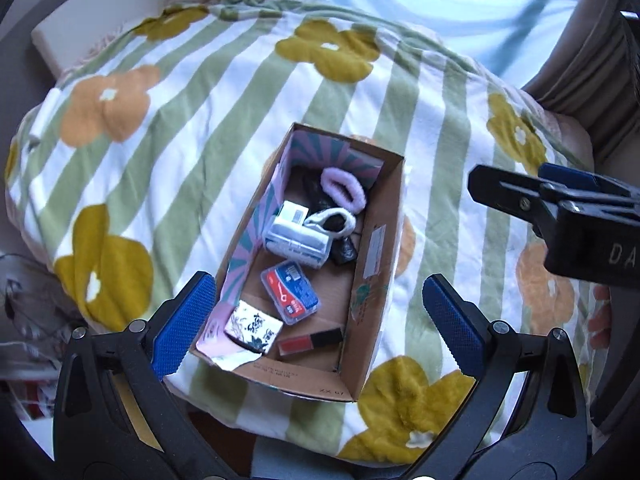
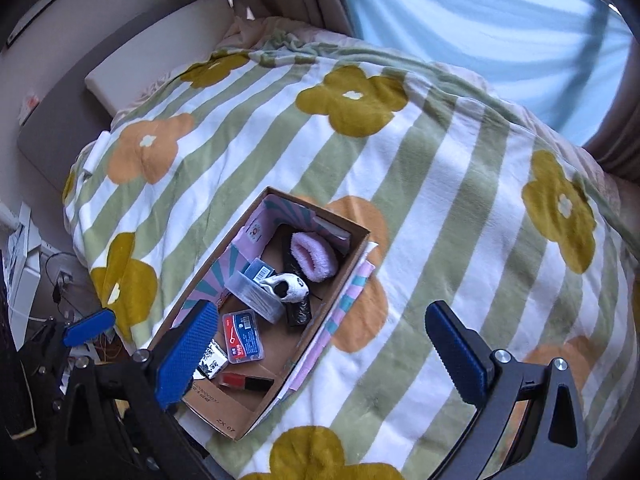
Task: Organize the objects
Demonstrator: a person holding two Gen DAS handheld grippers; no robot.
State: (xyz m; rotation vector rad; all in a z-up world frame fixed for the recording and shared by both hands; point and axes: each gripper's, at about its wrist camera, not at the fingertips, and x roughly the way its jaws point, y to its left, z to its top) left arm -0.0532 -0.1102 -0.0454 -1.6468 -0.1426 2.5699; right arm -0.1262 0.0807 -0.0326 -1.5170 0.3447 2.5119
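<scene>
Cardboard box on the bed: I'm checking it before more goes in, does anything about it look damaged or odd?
Yes. The cardboard box has torn printed lining at its near-left corner, peeling away from the wall. Contents sit loosely jumbled, nothing spilled.

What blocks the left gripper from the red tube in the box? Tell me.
Nothing visible. The left gripper hangs open above the cardboard box, and the red tube lies uncovered on its floor, beside the patterned tin.
</scene>
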